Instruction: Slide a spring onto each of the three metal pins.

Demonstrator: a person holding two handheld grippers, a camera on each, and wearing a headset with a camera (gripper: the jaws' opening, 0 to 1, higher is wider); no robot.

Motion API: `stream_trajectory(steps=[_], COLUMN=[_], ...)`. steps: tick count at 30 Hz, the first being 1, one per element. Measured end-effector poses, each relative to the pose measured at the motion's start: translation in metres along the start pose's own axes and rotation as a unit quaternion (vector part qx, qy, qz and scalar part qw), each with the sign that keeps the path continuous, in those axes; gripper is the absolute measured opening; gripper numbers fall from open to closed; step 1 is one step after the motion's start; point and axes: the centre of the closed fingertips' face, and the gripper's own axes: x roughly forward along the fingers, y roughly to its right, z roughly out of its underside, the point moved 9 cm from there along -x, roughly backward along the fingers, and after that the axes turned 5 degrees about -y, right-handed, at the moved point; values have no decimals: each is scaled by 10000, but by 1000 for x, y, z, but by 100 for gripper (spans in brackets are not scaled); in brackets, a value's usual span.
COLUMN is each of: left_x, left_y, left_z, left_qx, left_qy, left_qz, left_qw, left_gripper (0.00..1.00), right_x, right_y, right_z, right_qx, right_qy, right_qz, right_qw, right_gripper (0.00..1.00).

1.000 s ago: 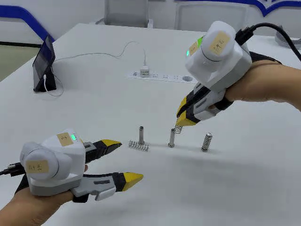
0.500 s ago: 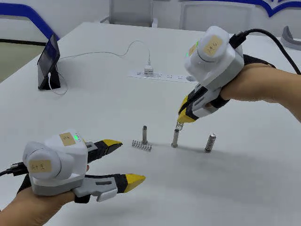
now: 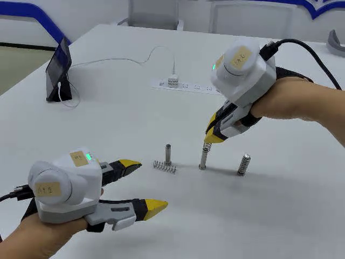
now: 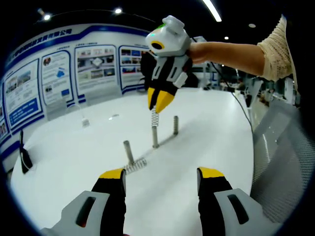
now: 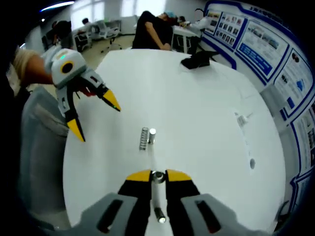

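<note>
Loose spring [image 3: 164, 167] lying beside left pin [image 3: 168, 153], second spring [image 3: 207, 147] topping middle pin [image 3: 203, 161]

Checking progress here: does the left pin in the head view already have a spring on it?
No, the left pin stands bare, and a spring lies flat on the table beside its base.
</note>
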Motion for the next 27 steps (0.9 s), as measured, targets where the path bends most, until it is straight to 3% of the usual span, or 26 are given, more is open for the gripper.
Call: stream_trajectory(steps=[27], left_x=[-3], left_y=[-2], left_z=[5], left_qx=[-50], left_qy=[-36], left_qz=[-16], left_qw=[10000], left_gripper=[58], right_x=[27], right_y=[-2], right_z=[6], right_qx=[153], right_qy=[-253], right_qz=[-188], right_qw=[9994], right_gripper=[12])
